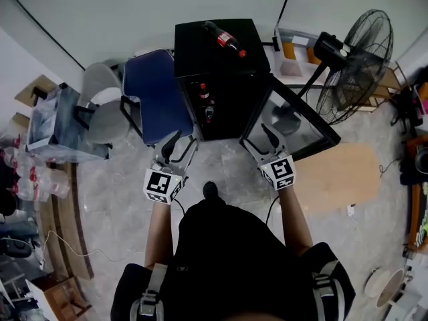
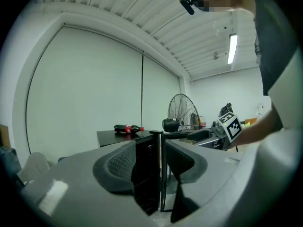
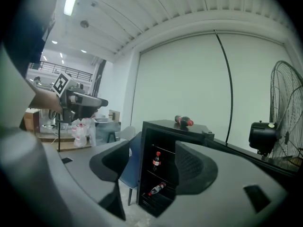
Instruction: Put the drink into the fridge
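A cola bottle (image 1: 229, 42) with a red cap and label lies on its side on top of the black mini fridge (image 1: 217, 65). The fridge's glass door (image 1: 294, 122) stands swung open to the right. Inside, one small bottle (image 3: 156, 161) stands on a shelf and another (image 3: 156, 188) lies tilted below it. My left gripper (image 1: 182, 142) is open and empty in front of the fridge's left side, well short of the bottle (image 2: 128, 128). Beside the open door, my right gripper (image 1: 262, 139) is also open with nothing between its pads, pointing at the fridge interior (image 3: 161, 174).
A blue chair (image 1: 154, 92) stands close against the fridge's left side, with a grey chair (image 1: 100, 105) beyond it. A large floor fan (image 1: 354, 65) is at the right behind the door. A flat wooden board (image 1: 338, 176) lies on the floor at the right.
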The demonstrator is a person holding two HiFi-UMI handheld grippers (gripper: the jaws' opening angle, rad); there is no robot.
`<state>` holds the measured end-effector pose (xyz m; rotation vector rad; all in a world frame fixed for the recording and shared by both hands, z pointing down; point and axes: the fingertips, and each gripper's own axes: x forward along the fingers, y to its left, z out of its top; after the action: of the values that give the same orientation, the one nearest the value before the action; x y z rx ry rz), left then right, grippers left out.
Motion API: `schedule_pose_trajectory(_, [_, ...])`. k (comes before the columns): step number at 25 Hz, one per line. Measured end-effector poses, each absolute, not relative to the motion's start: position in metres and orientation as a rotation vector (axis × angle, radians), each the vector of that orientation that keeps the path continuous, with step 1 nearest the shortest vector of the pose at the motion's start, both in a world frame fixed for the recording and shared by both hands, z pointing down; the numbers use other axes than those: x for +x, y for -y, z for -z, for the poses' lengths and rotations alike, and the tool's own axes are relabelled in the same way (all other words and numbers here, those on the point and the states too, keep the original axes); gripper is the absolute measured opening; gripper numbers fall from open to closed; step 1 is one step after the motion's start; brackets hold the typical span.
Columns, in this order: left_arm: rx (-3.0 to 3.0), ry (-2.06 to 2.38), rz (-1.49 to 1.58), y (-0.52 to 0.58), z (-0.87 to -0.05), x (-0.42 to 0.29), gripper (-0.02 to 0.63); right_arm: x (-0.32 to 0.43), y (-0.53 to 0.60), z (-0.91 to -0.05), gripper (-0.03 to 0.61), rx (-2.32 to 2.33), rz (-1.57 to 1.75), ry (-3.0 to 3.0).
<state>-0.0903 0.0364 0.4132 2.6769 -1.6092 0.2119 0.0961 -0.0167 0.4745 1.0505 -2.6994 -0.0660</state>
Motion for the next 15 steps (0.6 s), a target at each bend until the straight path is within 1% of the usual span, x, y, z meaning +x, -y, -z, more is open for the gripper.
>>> schedule_pose_trajectory(15, [2.719, 1.500, -0.197, 0.009, -0.424, -0.142, 0.193, 0.057, 0.053, -0.481, 0.302, 1.187, 0.040, 2.631])
